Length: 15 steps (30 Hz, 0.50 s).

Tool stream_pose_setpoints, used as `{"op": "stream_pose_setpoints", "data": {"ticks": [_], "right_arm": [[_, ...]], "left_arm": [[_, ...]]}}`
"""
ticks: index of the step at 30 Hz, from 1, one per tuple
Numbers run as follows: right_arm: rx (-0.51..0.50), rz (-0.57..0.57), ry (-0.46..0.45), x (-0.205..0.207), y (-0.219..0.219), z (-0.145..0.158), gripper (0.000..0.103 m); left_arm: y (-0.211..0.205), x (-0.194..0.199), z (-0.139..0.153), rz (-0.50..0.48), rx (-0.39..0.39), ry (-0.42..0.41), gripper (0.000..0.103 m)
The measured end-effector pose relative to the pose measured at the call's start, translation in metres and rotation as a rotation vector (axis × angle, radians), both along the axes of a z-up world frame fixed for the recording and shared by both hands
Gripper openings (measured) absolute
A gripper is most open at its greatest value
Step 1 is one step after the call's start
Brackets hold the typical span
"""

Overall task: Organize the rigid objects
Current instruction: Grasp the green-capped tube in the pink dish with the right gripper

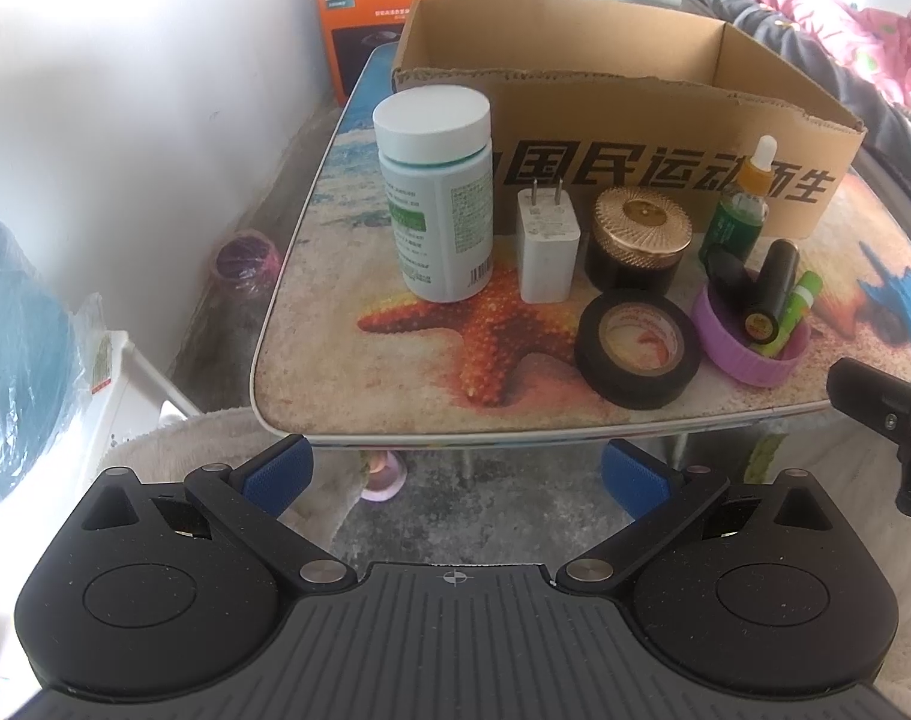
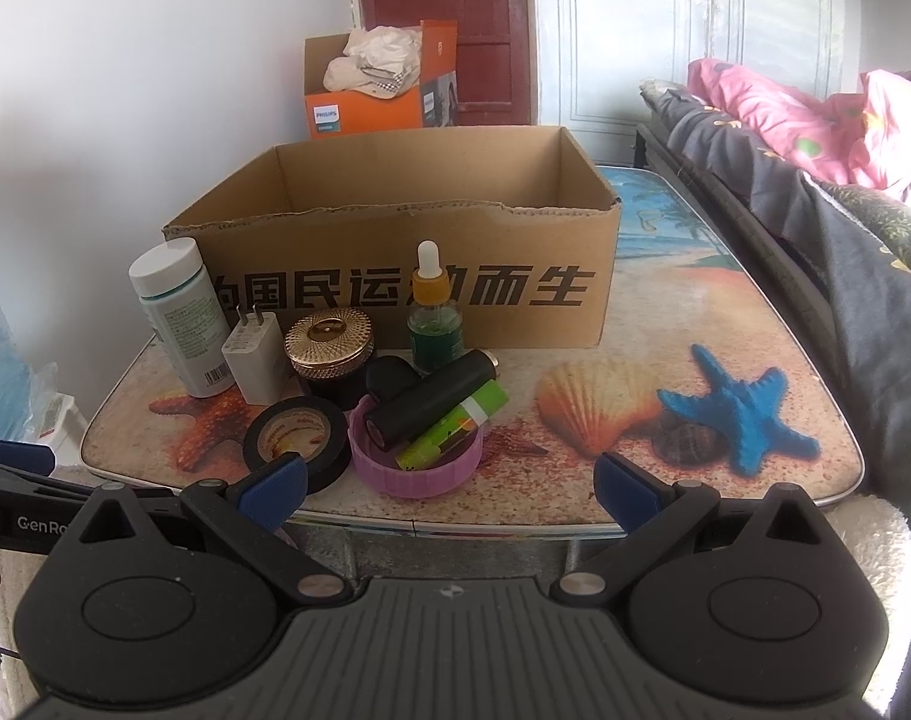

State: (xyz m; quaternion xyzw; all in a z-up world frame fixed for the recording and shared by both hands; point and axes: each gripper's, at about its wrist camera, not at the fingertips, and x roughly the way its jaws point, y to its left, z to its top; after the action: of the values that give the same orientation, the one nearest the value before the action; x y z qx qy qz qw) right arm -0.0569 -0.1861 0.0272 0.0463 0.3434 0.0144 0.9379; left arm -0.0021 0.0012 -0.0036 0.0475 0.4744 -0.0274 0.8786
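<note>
Your left hand-held gripper [image 1: 455, 474] hangs spread wide and empty, just short of the table's [image 1: 311, 372] near edge; your right hand-held gripper [image 2: 449, 483] is equally wide, holding nothing. Nearest you lie the black tape roll [image 1: 637, 348] and, right of it, the purple lid [image 2: 416, 468] carrying a black tube [image 2: 428, 401] and green stick [image 2: 452, 427]. Behind stand the white bottle [image 1: 436, 195], charger [image 1: 547, 246], gold-lidded jar [image 1: 638, 237] and dropper bottle [image 2: 434, 315], with the open cardboard box [image 2: 395, 240] farthest.
</note>
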Motion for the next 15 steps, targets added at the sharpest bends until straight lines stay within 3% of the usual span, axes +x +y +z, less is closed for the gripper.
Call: {"op": "stream_pose_setpoints", "data": {"ticks": [3, 8, 11, 12, 15], "right_arm": [[0.028, 0.020, -0.008, 0.003, -0.006, -0.001, 0.103], [0.153, 0.006, -0.079, 0.003, -0.036, 0.002, 0.103], [0.269, -0.030, -0.129, 0.005, -0.063, 0.003, 0.103], [0.310, -0.035, -0.143, 0.008, -0.071, 0.003, 0.103], [0.414, -0.032, -0.147, 0.020, -0.089, -0.002, 0.097]], "left_arm": [[-0.003, 0.000, 0.005, -0.031, -0.021, 0.019, 0.103], [-0.009, -0.001, 0.012, -0.145, -0.102, -0.123, 0.103], [-0.012, 0.002, 0.013, -0.206, -0.212, -0.200, 0.103], [-0.017, 0.005, 0.011, -0.232, -0.195, -0.245, 0.103], [-0.033, 0.016, 0.010, -0.295, -0.206, -0.264, 0.100]]}}
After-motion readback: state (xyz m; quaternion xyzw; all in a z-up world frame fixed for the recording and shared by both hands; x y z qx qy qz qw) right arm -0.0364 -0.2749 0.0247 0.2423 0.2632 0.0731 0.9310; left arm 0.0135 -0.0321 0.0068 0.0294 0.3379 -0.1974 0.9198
